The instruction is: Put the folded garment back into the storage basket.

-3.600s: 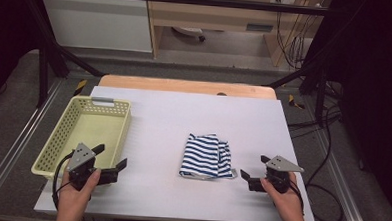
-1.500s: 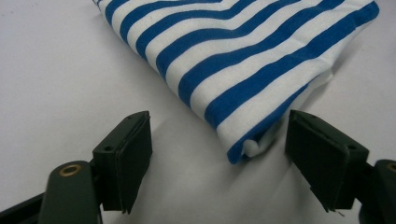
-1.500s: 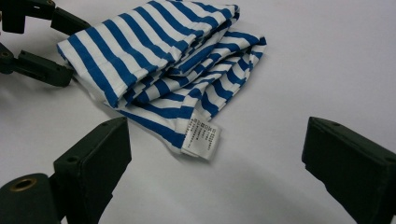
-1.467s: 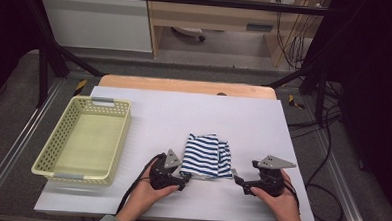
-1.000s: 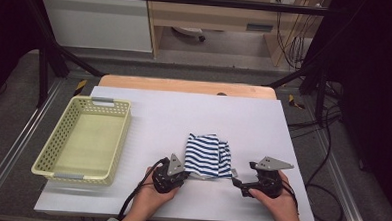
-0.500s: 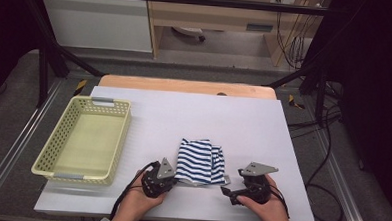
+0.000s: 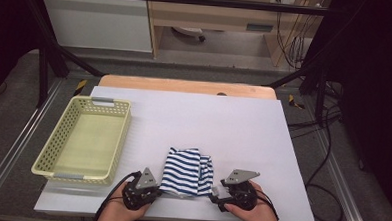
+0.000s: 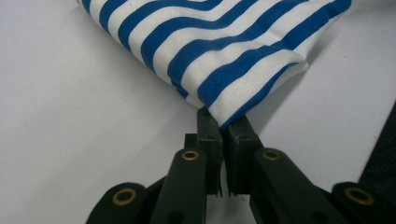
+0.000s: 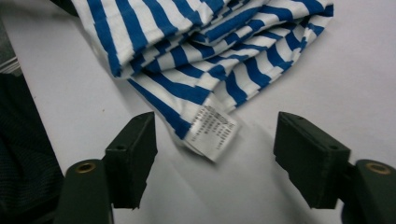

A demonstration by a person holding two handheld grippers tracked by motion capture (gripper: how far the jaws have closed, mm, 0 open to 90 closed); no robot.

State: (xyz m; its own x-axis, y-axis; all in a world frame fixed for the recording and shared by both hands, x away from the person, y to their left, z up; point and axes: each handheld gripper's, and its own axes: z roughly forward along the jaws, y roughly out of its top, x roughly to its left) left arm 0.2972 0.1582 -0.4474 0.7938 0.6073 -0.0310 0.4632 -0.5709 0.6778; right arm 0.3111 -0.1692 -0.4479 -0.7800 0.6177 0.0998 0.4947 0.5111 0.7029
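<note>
A folded blue-and-white striped cloth lies near the front edge of the white table. My left gripper is at its front left corner, shut on that corner of the striped cloth; in the left gripper view the left gripper pinches the fabric between its pads. My right gripper is at the cloth's front right corner. Its jaws have just been closing. In the right gripper view the right gripper still stands apart around the white care label of the striped cloth, without touching it.
A pale yellow perforated basket, with nothing in it, stands on the left side of the table. A wooden board runs along the table's far edge. Cables hang off the right side.
Both hands have slid toward the front edge of the table, and the cloth has come with the left gripper. The right gripper has drawn in to the cloth's front right corner.
</note>
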